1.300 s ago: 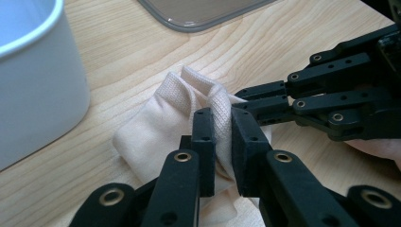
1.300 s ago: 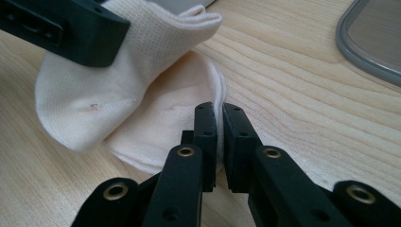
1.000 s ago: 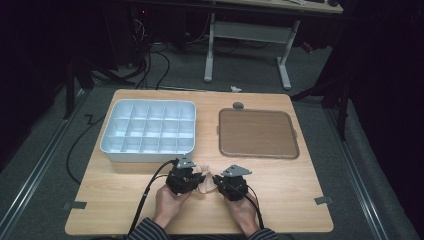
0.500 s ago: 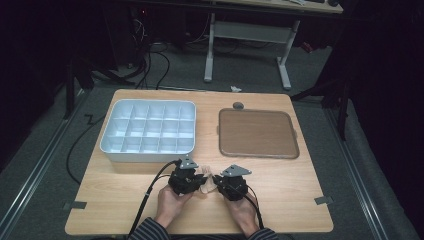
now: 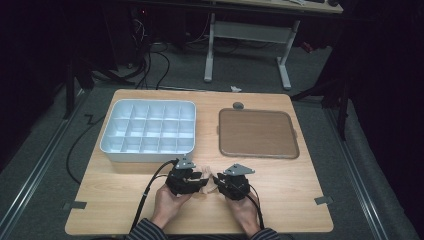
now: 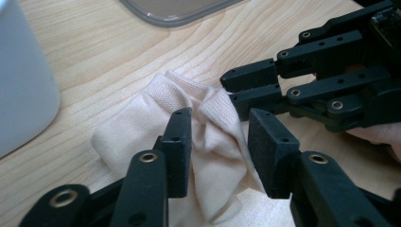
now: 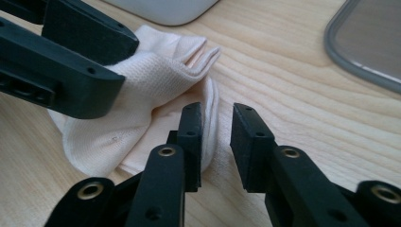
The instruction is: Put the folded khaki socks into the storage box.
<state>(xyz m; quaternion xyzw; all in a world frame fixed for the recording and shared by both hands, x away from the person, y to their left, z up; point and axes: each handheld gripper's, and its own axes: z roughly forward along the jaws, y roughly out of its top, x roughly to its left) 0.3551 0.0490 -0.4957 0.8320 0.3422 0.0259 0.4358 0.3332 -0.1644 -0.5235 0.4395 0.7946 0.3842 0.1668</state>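
At the lower centre of the high view, between my two hands, lies the sock (image 5: 206, 184), a pale cream knit piece bunched on the wooden table (image 5: 300, 200). My left gripper (image 5: 196, 179) sits just left of it and my right gripper (image 5: 219, 183) just right, the two tips facing one another across the cloth.

In the left gripper view, the sock (image 6: 189, 137) occupies the middle of the frame, its ribbed cuff toward the upper centre. The left gripper (image 6: 220, 149) has just been opening: its jaws stand apart with a fold of sock in the gap, and the pads do not press on it, so the grip is released. The right gripper (image 6: 234, 92) enters from the upper right, its tip at the cuff.

In the right gripper view, the sock (image 7: 142, 109) fills the left centre. The right gripper (image 7: 217, 142) has likewise just been opening; its jaws are parted, the left one against the folded edge of the cloth, bare table showing in the gap, nothing clamped. The left gripper (image 7: 118, 64) crosses the upper left and lies over the sock.

Toward the upper left of the high view stands the white compartment tray (image 5: 107, 142); toward the upper right, the brown lid (image 5: 257, 132). Both lie well apart from the sock.
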